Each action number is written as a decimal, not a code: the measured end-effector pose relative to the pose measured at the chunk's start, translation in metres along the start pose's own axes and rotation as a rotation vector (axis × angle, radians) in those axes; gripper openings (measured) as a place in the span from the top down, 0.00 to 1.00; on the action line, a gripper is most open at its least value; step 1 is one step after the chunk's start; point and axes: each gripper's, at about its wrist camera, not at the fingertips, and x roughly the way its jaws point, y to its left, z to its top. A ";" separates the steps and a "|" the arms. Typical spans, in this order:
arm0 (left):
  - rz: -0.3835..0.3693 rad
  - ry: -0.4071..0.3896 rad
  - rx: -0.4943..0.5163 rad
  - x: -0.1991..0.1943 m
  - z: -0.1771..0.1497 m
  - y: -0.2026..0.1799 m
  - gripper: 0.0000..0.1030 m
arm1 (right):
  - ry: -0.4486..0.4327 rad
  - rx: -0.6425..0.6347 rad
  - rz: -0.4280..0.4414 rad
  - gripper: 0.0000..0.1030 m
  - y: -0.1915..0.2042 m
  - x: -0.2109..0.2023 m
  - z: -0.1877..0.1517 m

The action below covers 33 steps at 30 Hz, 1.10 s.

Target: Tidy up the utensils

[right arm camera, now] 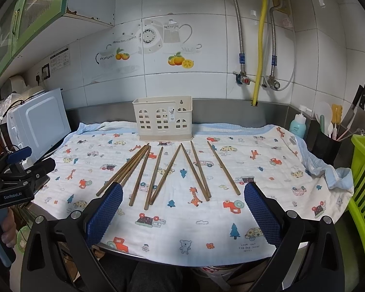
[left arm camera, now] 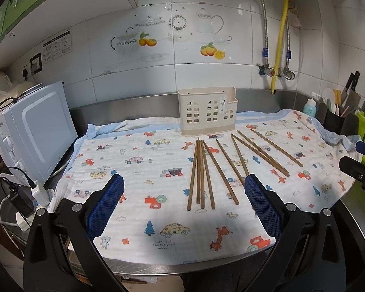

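Observation:
Several brown wooden chopsticks [left arm camera: 208, 172] lie fanned out on a white cloth with cartoon cars [left arm camera: 138, 170]; they show in the right wrist view too [right arm camera: 158, 172]. A cream plastic utensil holder [left arm camera: 207, 110] stands upright behind them at the back of the cloth, also in the right wrist view [right arm camera: 163, 119]. My left gripper [left arm camera: 183, 189] is open and empty, held above the cloth's front part, short of the chopsticks. My right gripper [right arm camera: 183, 198] is open and empty, near the chopsticks' front ends. Each gripper shows at the other view's edge.
A white microwave [left arm camera: 34, 131] stands at the left with cables and plugs [left arm camera: 34, 194] in front. A black holder with utensils [right arm camera: 328, 143], knives [right arm camera: 357, 109], a teal bottle [right arm camera: 298, 124] and a green rack [right arm camera: 362, 182] are at the right. The tiled wall carries pipes [right arm camera: 259, 48].

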 end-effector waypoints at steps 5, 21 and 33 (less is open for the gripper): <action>0.000 0.002 0.004 0.004 0.002 -0.002 0.05 | 0.014 0.002 0.002 0.06 0.000 0.011 0.000; -0.005 0.064 0.000 0.037 0.009 0.000 0.05 | 0.051 0.004 0.017 0.06 -0.006 0.037 0.003; 0.002 0.119 -0.018 0.069 0.012 0.007 0.05 | 0.087 -0.004 0.031 0.06 -0.013 0.067 0.007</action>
